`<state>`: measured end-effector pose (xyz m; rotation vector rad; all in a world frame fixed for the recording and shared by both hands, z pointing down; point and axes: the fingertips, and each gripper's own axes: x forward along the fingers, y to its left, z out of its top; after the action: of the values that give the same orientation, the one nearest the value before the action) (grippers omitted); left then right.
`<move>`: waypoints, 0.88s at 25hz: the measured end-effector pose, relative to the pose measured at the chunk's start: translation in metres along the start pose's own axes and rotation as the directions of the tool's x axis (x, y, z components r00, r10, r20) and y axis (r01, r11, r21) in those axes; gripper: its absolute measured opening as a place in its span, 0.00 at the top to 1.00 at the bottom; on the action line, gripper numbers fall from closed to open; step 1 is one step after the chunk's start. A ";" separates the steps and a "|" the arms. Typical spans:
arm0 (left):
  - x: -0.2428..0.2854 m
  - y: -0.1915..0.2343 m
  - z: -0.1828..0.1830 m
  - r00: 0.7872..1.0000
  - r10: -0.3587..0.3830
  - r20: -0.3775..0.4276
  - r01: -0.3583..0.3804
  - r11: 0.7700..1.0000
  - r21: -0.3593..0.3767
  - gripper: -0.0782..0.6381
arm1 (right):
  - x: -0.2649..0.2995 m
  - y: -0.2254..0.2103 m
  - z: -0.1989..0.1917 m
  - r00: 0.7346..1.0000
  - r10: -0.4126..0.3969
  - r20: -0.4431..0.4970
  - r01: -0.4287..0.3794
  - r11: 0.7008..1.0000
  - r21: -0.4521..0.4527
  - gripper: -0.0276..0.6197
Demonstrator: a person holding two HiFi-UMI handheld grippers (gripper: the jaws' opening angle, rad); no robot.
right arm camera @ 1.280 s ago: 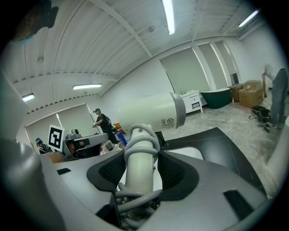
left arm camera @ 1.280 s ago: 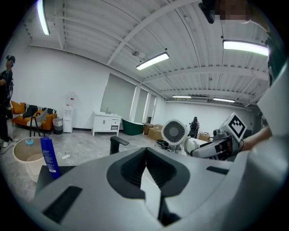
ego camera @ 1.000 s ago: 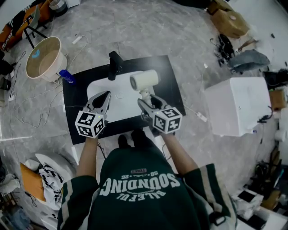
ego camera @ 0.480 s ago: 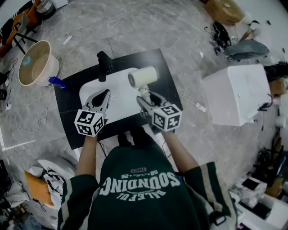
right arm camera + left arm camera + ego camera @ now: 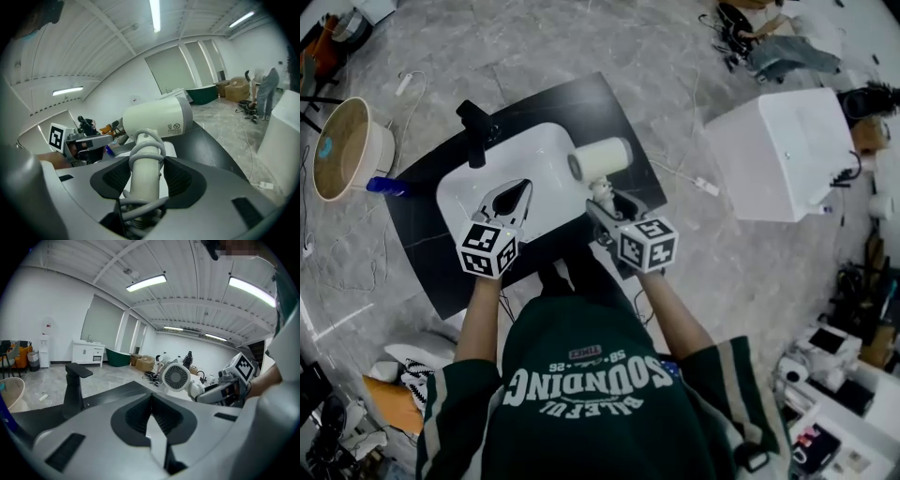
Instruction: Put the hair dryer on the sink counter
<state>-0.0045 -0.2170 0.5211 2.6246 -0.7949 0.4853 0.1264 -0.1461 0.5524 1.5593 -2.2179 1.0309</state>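
A cream hair dryer (image 5: 598, 159) is held by its handle, barrel level and cord coiled round the handle, over the right edge of the white basin (image 5: 511, 164) set in the black sink counter (image 5: 581, 108). My right gripper (image 5: 605, 204) is shut on that handle; in the right gripper view the dryer (image 5: 157, 117) rises from between the jaws of this gripper (image 5: 144, 176). My left gripper (image 5: 516, 194) hovers over the basin's near side, shut with nothing in it (image 5: 151, 420). From the left gripper view the dryer's rear grille (image 5: 176, 376) shows to the right. A black faucet (image 5: 474, 131) stands behind the basin.
A large white box (image 5: 783, 155) stands on the floor right of the counter. A beige round tub (image 5: 342, 150) and a blue bottle (image 5: 384, 186) are at the left. A white plug with cable (image 5: 705, 186) and clutter (image 5: 778, 47) lie on the grey floor.
The counter has slid left and turned in the head view as the person shifted. Both grippers keep their places relative to each other, and the dryer stays held.
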 end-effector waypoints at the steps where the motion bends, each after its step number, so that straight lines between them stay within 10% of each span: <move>1: 0.004 -0.002 -0.001 1.000 -0.008 -0.004 0.008 1.000 -0.004 0.89 | -0.001 -0.005 -0.005 1.000 -0.009 -0.006 0.009 1.000 0.005 0.62; 22: 0.056 -0.020 -0.030 0.993 -0.082 -0.084 0.075 0.994 -0.075 0.89 | -0.003 -0.085 -0.099 0.984 -0.089 -0.155 0.105 0.989 0.101 0.62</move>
<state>0.0441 -0.2145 0.5658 2.5394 -0.6665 0.5354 0.1846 -0.0933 0.6568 1.5608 -1.9967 1.2156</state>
